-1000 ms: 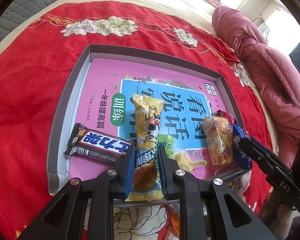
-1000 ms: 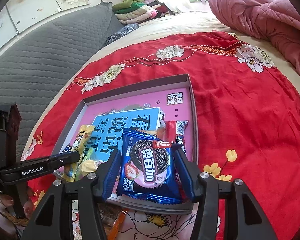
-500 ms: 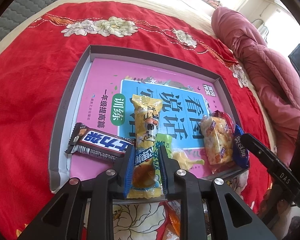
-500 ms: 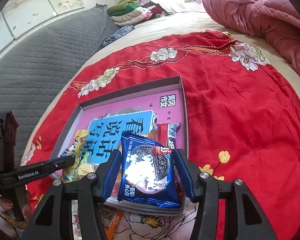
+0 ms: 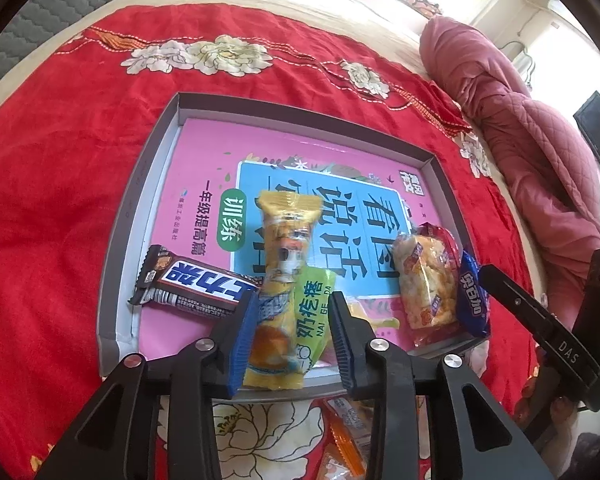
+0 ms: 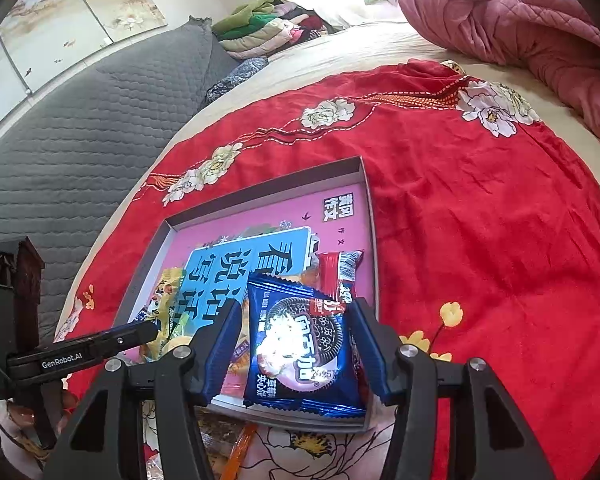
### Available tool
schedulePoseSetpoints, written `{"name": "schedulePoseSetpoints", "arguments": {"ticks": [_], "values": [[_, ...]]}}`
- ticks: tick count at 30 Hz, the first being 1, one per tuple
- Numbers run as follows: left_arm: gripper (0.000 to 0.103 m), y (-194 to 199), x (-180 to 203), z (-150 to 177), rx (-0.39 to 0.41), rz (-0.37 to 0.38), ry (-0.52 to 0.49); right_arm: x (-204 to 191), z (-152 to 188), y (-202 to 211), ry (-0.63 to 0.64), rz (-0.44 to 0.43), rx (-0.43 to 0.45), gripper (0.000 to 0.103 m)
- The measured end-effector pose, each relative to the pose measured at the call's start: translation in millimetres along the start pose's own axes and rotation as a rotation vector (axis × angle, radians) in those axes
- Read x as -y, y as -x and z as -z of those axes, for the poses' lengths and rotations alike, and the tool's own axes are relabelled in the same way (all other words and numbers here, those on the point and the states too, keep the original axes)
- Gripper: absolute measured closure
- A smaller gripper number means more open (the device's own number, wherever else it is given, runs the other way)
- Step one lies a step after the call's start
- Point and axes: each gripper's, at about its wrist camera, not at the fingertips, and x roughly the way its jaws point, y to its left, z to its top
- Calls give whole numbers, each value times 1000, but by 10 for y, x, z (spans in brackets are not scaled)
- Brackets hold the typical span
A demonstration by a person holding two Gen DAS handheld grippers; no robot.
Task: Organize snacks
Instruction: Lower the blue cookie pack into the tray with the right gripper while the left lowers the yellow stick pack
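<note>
A grey tray (image 5: 140, 184) on the red bedspread holds a pink book (image 5: 204, 168). On the book lie a Snickers bar (image 5: 196, 284), a long yellow snack pack (image 5: 286, 232), a green pack (image 5: 312, 308) and a clear biscuit pack (image 5: 424, 276). My left gripper (image 5: 294, 300) straddles the yellow pack's near end. Its jaws are opening and the right pad stands off the wrapper. My right gripper (image 6: 296, 306) is shut on a blue Oreo pack (image 6: 304, 332) over the tray's near right corner. A red wrapper (image 6: 332, 272) lies behind it.
Loose snacks (image 5: 348, 432) lie on the bedspread just in front of the tray. A pink quilt (image 5: 540, 140) is bunched along the right. A grey padded headboard (image 6: 80, 120) and a pile of folded clothes (image 6: 268, 28) are at the far side.
The left jaws have spread apart and let go of the yellow pack, which now rests in the tray. The right gripper still carries the Oreo pack and has barely shifted.
</note>
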Motion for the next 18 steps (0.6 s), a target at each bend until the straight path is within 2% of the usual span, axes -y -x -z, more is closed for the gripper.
{"name": "schedulePoseSetpoints", "arguments": {"ticks": [6,10,11,18], "values": [[64,23,8,1,2,3,-2,-39,-1,18,24,9,11,47],[61,57,15,3,7,7,-4,-61,-7,58,33,7,33,36],[58,67,17,5,8,7,-4,-66,-9,72,36,6,39,36],[55,166,24,13,19,4,-6,-147,-36,159,75,6,77,35]]}}
